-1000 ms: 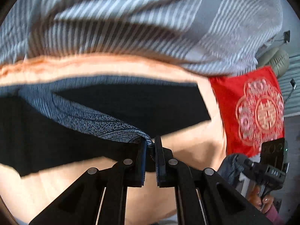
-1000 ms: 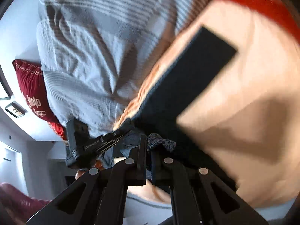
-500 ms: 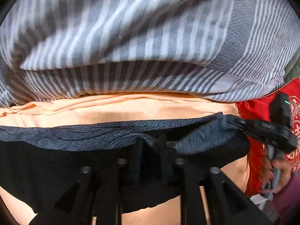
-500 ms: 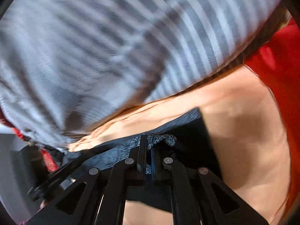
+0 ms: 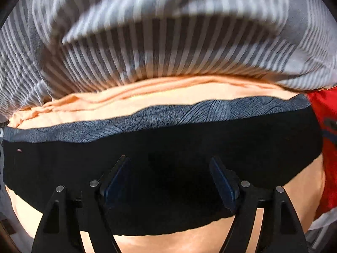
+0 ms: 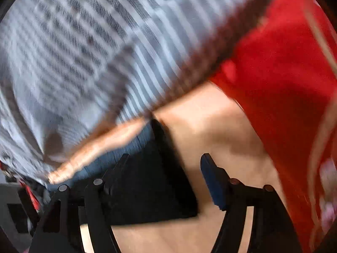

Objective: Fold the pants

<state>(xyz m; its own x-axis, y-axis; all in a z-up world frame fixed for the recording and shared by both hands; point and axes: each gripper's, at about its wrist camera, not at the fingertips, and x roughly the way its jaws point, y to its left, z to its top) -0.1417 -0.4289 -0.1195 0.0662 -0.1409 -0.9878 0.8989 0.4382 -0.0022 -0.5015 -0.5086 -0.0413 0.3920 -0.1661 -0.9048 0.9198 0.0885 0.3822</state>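
Seemingly just set down, black pants lie flat as a wide band across a peach bedsheet, their long axis running side to side in the left wrist view. At the far left of that view, one end of the band reaches the picture's edge. Along the edge farthest from the camera runs a speckled grey-blue strip, probably the inner face of the cloth turned back in a fold. Behind it, a grey and white striped duvet is bunched up, leaving the sheet free as a folding surface. Near the middle, the left gripper points down over the black cloth; its jaws have just been opening and stand well apart, with fabric beneath them but nothing pinched. To the right lies a red cushion, just beside the pants' right end. In the blurred right wrist view, the right gripper hangs over a squared corner of the pants where black cloth meets bare sheet; its jaws have likewise just been opening and grip nothing. Both releases suggest a fold has been laid and let go.
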